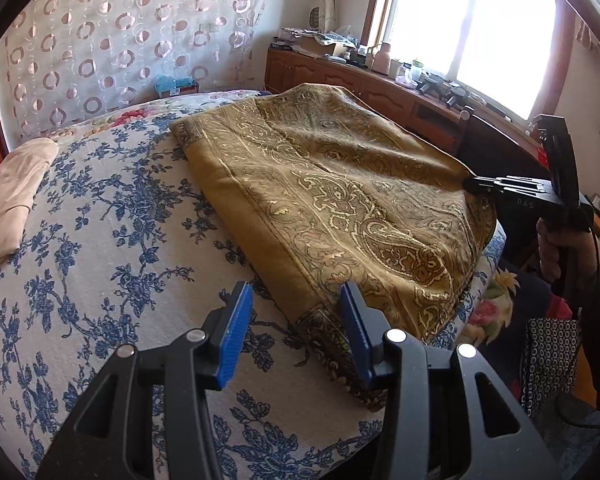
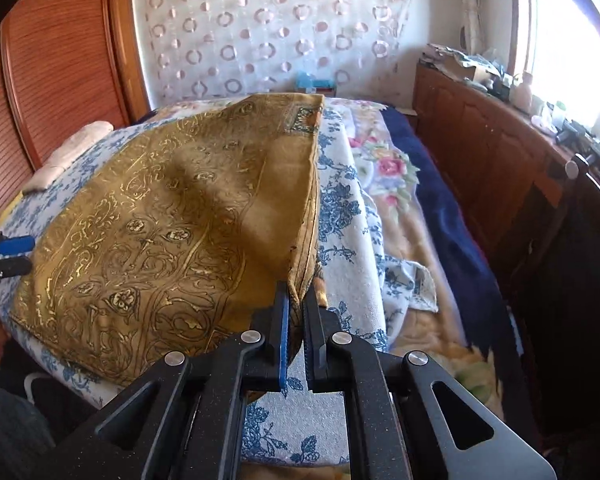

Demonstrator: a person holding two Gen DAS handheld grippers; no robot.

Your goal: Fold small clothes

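Right gripper [image 2: 295, 312] pinches the mustard-gold paisley cloth's [image 1: 340, 200] right corner for folding; left gripper [image 1: 296, 312], spread, straddles its near-left edge on the bed [image 1: 100, 240].

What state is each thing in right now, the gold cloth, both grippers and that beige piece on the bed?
Gold paisley cloth: spread on the bed, one edge pinched and lifted.
Right gripper: shut on the cloth's edge.
Left gripper: open, holding nothing, at the cloth's near corner.
Beige garment: folded, lying aside.
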